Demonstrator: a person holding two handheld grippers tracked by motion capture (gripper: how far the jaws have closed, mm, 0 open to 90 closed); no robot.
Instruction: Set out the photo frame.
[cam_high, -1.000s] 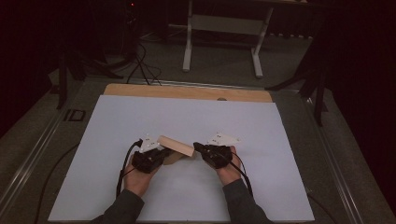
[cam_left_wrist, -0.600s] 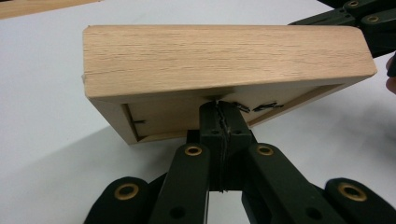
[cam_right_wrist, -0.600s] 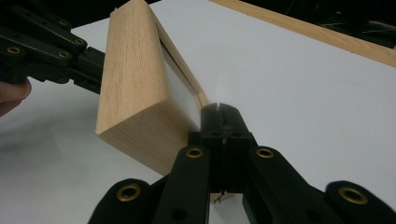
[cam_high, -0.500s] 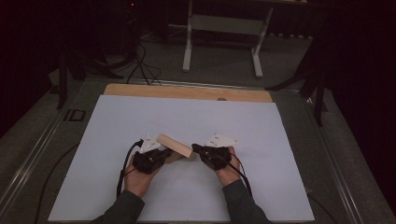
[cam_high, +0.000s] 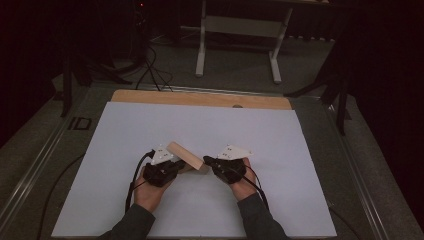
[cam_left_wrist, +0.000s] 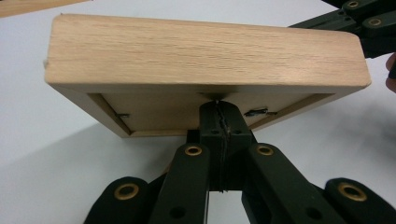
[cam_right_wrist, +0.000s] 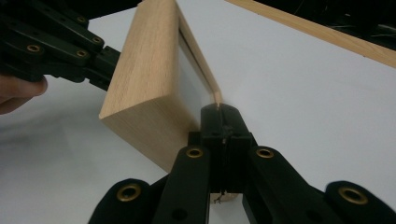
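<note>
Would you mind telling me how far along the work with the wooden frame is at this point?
Done: the wooden frame is off the white sheet and tilted, picked up from both ends. In hand: the left gripper is shut on the frame's back edge, and the right gripper is shut on a front edge. Left: the frame has not been set down anywhere; where it should go cannot be told.

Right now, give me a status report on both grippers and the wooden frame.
Left gripper shut on wooden frame. Right gripper shut on its other edge. Frame tilted above white table sheet. Nothing in the way.
</note>
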